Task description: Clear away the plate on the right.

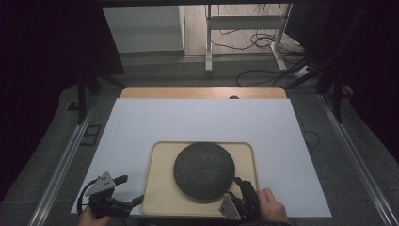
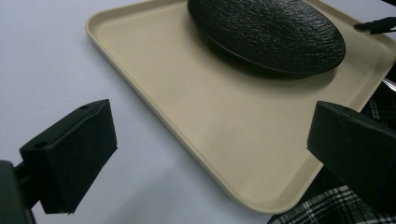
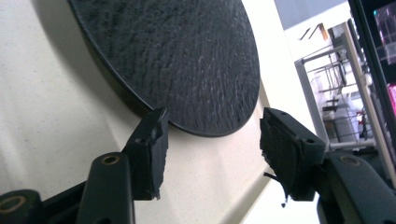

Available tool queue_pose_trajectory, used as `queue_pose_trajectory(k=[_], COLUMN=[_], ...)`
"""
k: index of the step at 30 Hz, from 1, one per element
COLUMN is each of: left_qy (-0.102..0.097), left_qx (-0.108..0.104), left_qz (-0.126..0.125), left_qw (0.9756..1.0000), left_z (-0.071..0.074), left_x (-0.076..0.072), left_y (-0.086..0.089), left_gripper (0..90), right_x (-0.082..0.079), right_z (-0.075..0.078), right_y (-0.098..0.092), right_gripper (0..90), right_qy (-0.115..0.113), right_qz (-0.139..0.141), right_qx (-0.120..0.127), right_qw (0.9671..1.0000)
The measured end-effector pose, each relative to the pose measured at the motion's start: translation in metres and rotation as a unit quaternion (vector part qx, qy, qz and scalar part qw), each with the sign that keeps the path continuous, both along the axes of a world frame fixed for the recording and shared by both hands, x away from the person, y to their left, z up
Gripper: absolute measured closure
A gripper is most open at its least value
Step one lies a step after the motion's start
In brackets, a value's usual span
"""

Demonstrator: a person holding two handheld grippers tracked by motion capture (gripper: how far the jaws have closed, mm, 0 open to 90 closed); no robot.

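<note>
With both grippers parted and empty, the black textured plate [image 1: 204, 171] sits on the beige tray [image 1: 157, 188], apparently about to be picked up.

Right gripper [image 3: 212, 154], rolled sideways, reaches in at the plate's near-right rim, jaws open and not yet closing; next it likely must straddle that edge. Left gripper [image 2: 210, 154] hovers beside the tray's near-left corner, jaws wide.

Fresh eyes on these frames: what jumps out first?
The dark, rough-textured round plate stands out, sitting right of centre on a beige tray at the near edge of the white table. The right gripper, jaws open, sits at the plate's near right edge. The left gripper, also open, waits at the tray's near left corner.
</note>
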State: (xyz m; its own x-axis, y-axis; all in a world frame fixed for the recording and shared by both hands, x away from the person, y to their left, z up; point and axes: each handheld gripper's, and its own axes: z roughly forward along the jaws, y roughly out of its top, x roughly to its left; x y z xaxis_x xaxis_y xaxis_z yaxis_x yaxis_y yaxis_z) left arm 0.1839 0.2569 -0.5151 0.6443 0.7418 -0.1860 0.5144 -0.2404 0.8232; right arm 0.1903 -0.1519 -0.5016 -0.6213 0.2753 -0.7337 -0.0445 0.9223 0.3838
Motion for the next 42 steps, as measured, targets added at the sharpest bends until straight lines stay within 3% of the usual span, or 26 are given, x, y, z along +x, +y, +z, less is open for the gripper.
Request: queue_pose_trajectory(k=[14, 24, 31, 42], left_qy=[0.000, 0.000, -0.001, 0.000], left_qx=[-0.003, -0.005, -0.006, -0.007], left_qz=[0.000, 0.001, 0.001, 0.000], left_qw=[1.0000, 1.0000, 1.0000, 1.0000], left_z=[0.000, 0.000, 0.000, 0.000], left_x=[0.000, 0.000, 0.000, 0.000], left_y=[0.001, 0.001, 0.001, 0.001], left_gripper=[1.1, 1.1, 1.1, 1.1], right_x=[0.006, 0.009, 0.012, 0.017], right_z=[0.007, 0.012, 0.014, 0.015], right_y=[-0.013, -0.023, -0.030, -0.042], right_gripper=[36.2, 34.3, 32.9, 28.0], right_qy=[0.025, 0.047, 0.061, 0.088], right_qz=[-0.012, -0.020, -0.031, -0.046], right_qx=[0.042, 0.079, 0.101, 0.139], right_qw=[0.9987, 0.9956, 0.9926, 0.9854])
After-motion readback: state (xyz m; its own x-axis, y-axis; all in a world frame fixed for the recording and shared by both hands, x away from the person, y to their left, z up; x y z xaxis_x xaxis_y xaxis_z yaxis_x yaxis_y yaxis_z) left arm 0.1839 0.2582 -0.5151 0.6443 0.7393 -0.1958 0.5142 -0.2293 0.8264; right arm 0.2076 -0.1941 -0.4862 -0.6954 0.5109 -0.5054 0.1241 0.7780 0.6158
